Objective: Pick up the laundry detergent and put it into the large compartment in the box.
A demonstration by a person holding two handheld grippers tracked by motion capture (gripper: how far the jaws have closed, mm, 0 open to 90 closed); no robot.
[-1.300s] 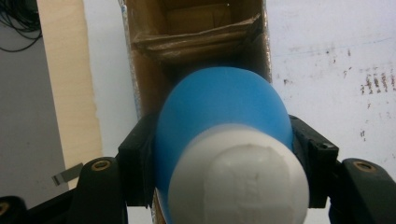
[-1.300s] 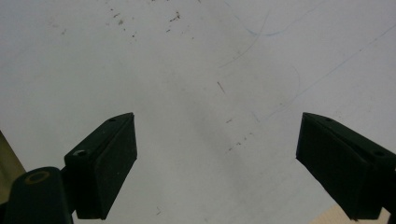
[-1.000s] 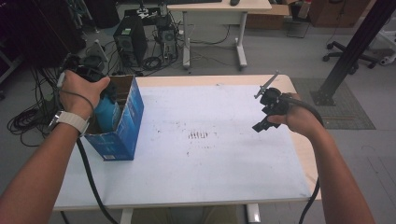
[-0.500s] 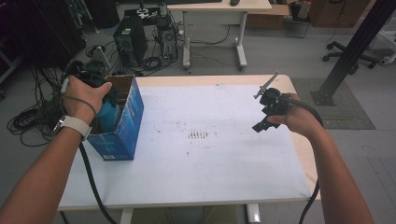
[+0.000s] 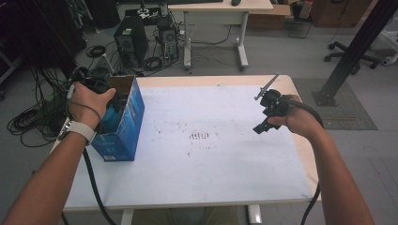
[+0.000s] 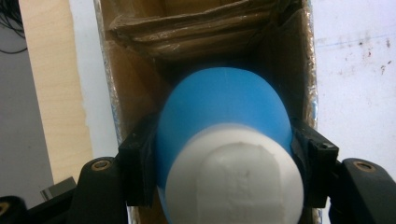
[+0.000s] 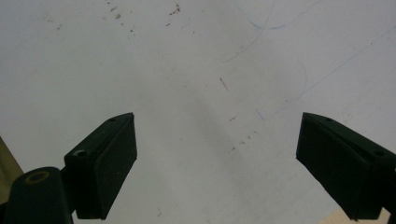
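A blue bottle (image 6: pixel 224 116) with a white cap (image 6: pixel 236 179) is clamped between the jaws of my left gripper (image 6: pixel 219 161), hanging inside an open cardboard box (image 6: pixel 140 32). From above, that blue box (image 5: pixel 123 126) stands at the table's left edge, and my left gripper (image 5: pixel 101 93) is over its opening, with the bottle (image 5: pixel 109 118) partly visible inside. My right gripper (image 5: pixel 265 115) hovers above the right side of the white table (image 5: pixel 206 159). Its jaws (image 7: pixel 217 163) are wide apart with nothing between them.
The tabletop has dark scuff marks (image 5: pixel 201 136) near its middle. Beyond the far edge stand computer towers (image 5: pixel 131 42), tangled cables and another desk (image 5: pixel 220 7). A black post (image 5: pixel 352 51) rises at the right.
My left hand has lifted a little over the box, bringing the bottle up with it. The right gripper has stayed where it was.
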